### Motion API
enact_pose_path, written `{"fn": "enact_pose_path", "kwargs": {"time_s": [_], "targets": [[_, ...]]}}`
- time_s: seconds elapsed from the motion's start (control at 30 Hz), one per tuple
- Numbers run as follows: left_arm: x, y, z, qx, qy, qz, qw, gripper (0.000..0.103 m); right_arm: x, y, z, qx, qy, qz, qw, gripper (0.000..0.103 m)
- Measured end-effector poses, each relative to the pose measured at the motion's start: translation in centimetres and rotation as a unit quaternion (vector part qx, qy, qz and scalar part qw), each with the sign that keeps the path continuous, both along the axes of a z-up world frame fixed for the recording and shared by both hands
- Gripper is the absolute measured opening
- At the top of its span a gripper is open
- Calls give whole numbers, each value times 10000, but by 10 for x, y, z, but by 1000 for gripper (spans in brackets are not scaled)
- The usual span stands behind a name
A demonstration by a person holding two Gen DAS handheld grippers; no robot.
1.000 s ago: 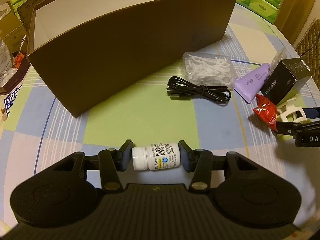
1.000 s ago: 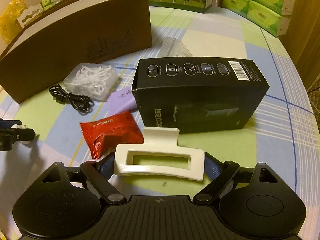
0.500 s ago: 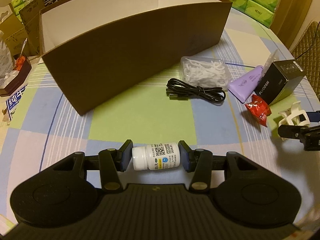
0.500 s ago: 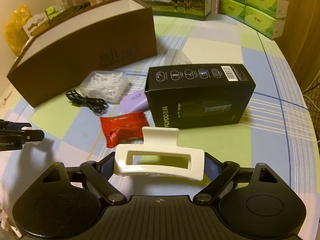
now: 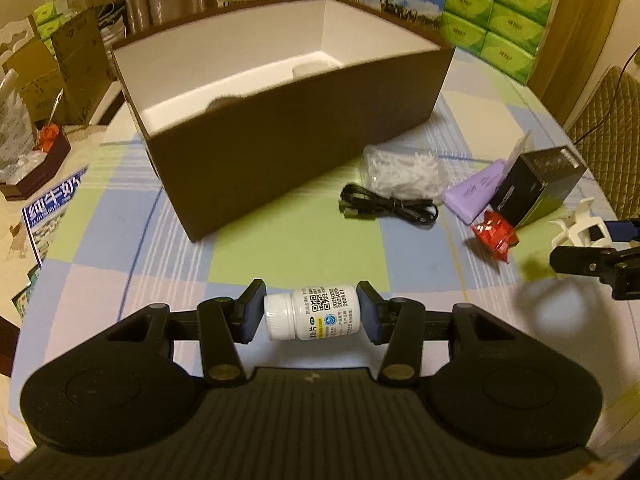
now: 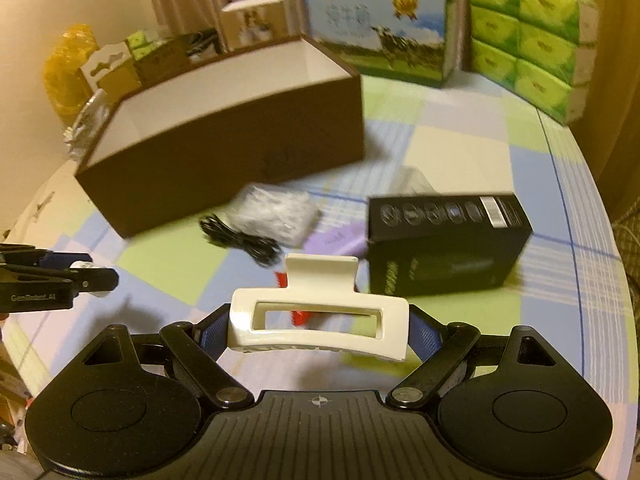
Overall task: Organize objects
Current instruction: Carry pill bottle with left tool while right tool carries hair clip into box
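**Both hands loaded above the checked cloth**

My left hand-held gripper (image 5: 311,317) is clenched end to end on a small white plastic pill bottle (image 5: 313,317) with a printed label, which lies sideways between the pads, its cap toward the left pad, clear of the counter (image 5: 120,240) under its pastel checked cloth.

My right hand-held gripper (image 6: 319,330) grips a cream-white rectangular plastic hair claw clip (image 6: 319,318) by its two ends, jaws spread wide around it, the clip's tab pointing away from me.

Ahead sits the large open brown cardboard box (image 5: 288,136) with a white lining; two rounded things lie on its floor, too blurred to name. Just in front of its near wall lie a clear bag of white floss picks (image 5: 402,169) and, beside that, a coiled black cable (image 5: 388,206). Further right are a lilac tube (image 5: 476,194), a red foil snack packet (image 5: 494,234) and a black rectangular product carton (image 6: 446,242), crowded close together. Green tissue packs (image 6: 528,44) and a milk carton case (image 6: 380,28) stand beyond the box.
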State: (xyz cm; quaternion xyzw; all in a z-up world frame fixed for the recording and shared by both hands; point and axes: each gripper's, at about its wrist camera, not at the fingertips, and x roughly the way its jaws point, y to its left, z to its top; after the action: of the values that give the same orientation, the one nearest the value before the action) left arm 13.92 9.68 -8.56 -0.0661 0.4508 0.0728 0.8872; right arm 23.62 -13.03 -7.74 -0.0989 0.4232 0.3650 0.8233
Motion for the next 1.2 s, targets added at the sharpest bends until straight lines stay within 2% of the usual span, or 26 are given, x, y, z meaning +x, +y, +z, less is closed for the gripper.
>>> {"fn": "enact_pose_path", "kwargs": {"time_s": [0.33, 0.63, 1.2], "targets": [[-7, 9, 37, 26, -431, -49, 9991, 44, -9, 26, 22, 180, -197, 328, 9991, 85], [-5, 16, 60, 57, -644, -166, 9978, 44, -6, 49, 35, 262, -326, 543, 9976, 85], [35, 47, 94, 269, -1057, -201, 9938, 44, 32, 109, 63, 594, -641, 827, 9927, 85]]}}
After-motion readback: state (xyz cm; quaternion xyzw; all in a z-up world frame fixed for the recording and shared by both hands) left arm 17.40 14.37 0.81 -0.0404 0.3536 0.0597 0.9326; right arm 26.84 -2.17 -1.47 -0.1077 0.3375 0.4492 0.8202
